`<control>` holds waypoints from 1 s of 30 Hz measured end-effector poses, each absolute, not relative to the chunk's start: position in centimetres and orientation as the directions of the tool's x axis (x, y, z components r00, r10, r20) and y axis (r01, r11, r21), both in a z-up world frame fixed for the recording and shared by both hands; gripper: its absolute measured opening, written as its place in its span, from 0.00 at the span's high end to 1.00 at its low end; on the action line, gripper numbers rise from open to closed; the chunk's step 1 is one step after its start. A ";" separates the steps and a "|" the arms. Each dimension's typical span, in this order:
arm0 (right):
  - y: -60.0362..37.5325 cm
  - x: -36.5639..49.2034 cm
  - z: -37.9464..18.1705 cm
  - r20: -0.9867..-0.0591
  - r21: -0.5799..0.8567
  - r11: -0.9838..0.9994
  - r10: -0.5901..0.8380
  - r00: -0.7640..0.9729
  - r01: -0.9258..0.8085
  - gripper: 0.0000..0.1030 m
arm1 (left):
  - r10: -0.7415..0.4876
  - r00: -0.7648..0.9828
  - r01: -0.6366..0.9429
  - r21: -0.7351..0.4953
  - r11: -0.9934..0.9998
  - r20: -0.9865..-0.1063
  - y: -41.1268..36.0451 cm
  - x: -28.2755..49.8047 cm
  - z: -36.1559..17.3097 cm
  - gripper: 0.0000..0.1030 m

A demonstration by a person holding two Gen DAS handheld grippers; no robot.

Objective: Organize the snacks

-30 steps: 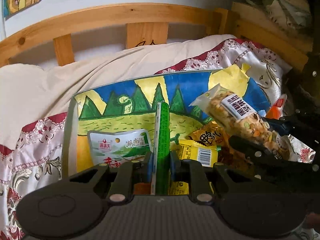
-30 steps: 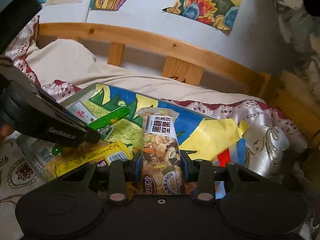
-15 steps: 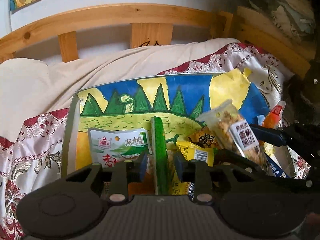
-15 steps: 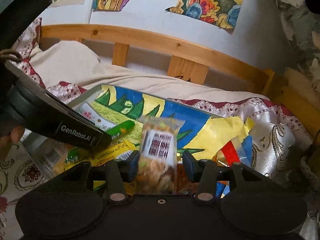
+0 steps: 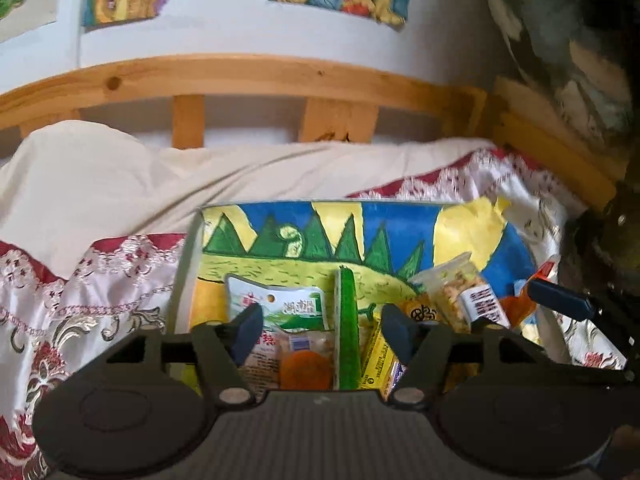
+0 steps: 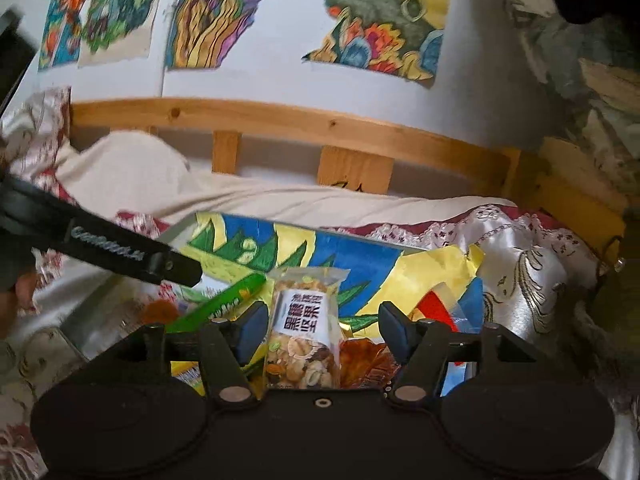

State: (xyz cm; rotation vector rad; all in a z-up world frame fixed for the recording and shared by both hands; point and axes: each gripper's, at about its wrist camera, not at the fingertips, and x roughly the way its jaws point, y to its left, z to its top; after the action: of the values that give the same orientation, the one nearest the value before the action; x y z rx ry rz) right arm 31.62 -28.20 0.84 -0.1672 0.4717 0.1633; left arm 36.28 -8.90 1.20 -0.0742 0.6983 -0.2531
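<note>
a: start at our left gripper [image 5: 322, 330]. its jaws are opening, pads clear of everything, and the green stick pack [image 5: 347, 328] stands on edge in the gap, touched by neither pad.

b: same on the right gripper [image 6: 323, 330]. its jaws are opening too, and the nut bag [image 6: 306, 336] sits between the pads with air on both sides. we hold nothing now.

a: why there? taking the painted tray [image 5: 280, 222] as our landmark, both packs lie at its near end, in with the other snacks, so we judge this is a drop-off: the tray is where the snacks get gathered.

b: agreed. the stick pack points from the tray's near edge toward its middle. the white pouch [image 5: 280, 306] lies just beside it toward the tray's left wall, and the yellow packet [image 5: 378, 360] on its other side.

a: the nut bag leans in the pile nearer the tray's right end, an orange wrapper [image 6: 362, 356] touching it at its right.

b: outward from the tray, the patterned cloth [image 5: 100, 280] lies under it and the wooden bed rail [image 5: 240, 76] stands beyond its far edge.
</note>
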 end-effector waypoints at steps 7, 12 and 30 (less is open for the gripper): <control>-28.3 29.3 2.3 -0.414 -0.075 0.983 0.121 0.902 -0.167 0.27 | -0.217 0.800 0.146 -0.170 0.975 -0.560 -6.7 33.4 2.3 0.17; -28.4 27.4 3.2 -0.396 -0.035 0.988 0.123 0.910 -0.149 0.21 | -0.190 0.840 0.113 -0.178 0.977 -0.507 -5.4 30.8 2.7 0.08; -27.6 18.4 4.6 -0.335 0.013 0.995 0.102 0.937 -0.104 0.07 | -0.114 0.901 0.050 -0.160 0.986 -0.420 -3.3 21.0 2.9 0.01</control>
State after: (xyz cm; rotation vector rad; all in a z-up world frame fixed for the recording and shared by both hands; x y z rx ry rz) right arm 18.43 -27.64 4.63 -0.0048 0.3418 0.1053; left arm 20.99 -3.26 2.90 -0.1466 0.4421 -0.0851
